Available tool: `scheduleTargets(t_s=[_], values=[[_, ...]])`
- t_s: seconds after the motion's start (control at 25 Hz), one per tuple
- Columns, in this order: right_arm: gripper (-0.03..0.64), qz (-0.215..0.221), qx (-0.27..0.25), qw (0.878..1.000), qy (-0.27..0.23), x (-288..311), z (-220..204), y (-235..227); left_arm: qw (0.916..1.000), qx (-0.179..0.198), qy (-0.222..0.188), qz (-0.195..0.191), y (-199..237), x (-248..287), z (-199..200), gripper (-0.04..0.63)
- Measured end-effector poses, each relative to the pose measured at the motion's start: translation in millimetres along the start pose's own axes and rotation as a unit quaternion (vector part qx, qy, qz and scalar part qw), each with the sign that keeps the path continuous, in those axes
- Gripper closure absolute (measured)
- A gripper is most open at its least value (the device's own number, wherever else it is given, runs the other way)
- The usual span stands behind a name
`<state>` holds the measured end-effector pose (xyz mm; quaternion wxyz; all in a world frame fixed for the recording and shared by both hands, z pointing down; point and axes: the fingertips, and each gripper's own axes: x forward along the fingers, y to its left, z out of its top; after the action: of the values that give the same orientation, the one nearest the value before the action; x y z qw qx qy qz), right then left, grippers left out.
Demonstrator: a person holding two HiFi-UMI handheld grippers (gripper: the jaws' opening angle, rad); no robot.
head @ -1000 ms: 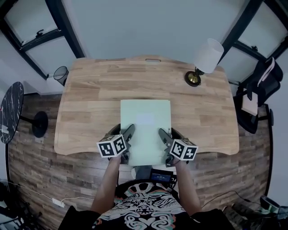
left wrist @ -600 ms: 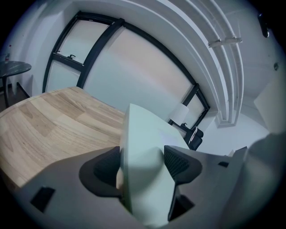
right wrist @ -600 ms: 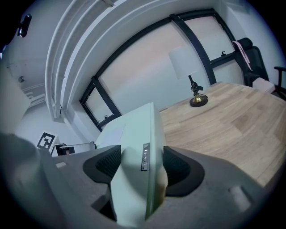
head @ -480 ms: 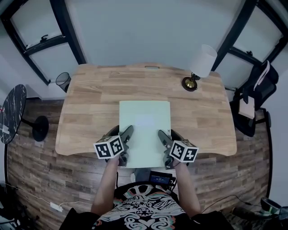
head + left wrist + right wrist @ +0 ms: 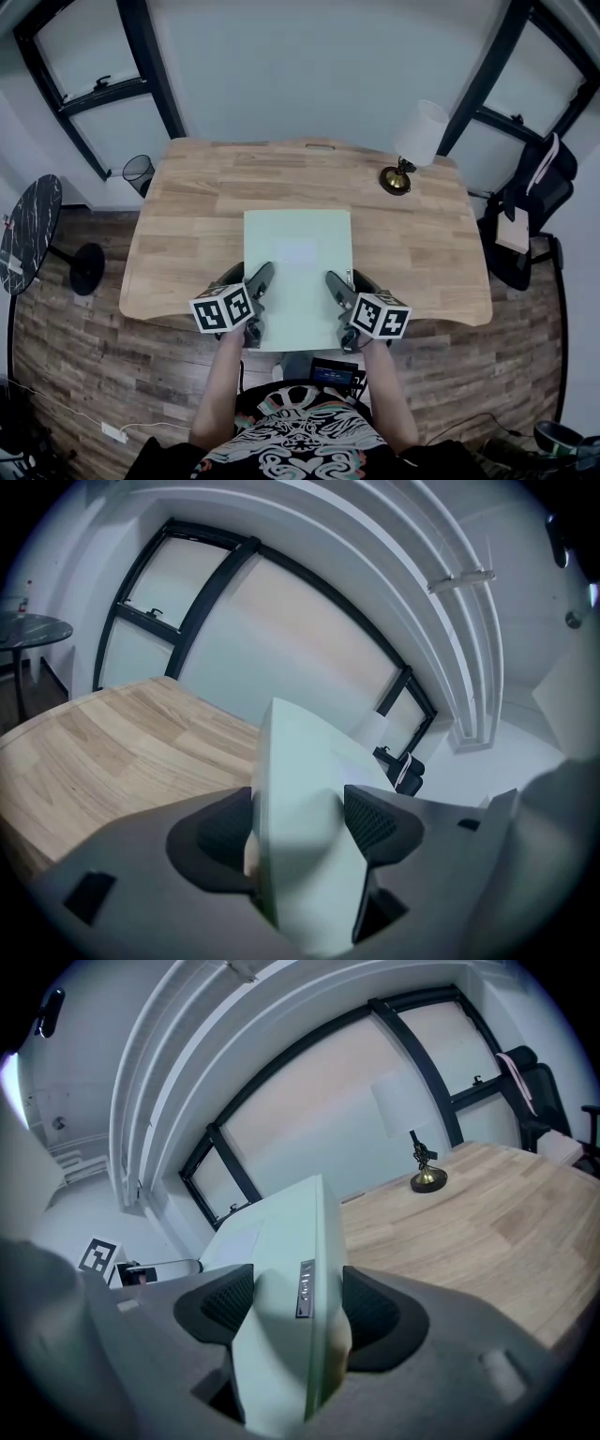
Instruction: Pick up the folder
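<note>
The pale green folder (image 5: 298,262) lies flat over the wooden desk (image 5: 187,216), and its near end reaches past the desk's front edge. My left gripper (image 5: 255,298) is shut on the folder's near left corner. My right gripper (image 5: 337,300) is shut on its near right corner. In the left gripper view the folder (image 5: 295,761) is pinched edge-on between the dark pads of the left gripper (image 5: 298,829). The right gripper view shows the folder (image 5: 281,1232), with a small clip on its edge, clamped in the right gripper (image 5: 295,1305).
A brass lamp with a white shade (image 5: 411,145) stands at the desk's far right. A wire bin (image 5: 138,172) and a round black side table (image 5: 28,234) sit on the floor at left. A black office chair (image 5: 534,187) stands at right.
Both grippers stay shut on the folder's near corners. The folder looks slightly larger, as if raised a little, and the head view has shifted.
</note>
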<state>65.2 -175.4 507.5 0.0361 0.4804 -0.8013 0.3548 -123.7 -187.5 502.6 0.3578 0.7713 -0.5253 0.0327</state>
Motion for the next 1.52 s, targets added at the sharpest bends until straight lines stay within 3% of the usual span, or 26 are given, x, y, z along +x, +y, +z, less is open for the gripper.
scheduleTargets(t_s=[1.52], values=[[0.331,0.001,-0.010,1.000,0.004,-9.6,-9.4,17.2,0.9999,-0.009,-0.007,-0.003,3.0,-23.1,-4.3,0.304]])
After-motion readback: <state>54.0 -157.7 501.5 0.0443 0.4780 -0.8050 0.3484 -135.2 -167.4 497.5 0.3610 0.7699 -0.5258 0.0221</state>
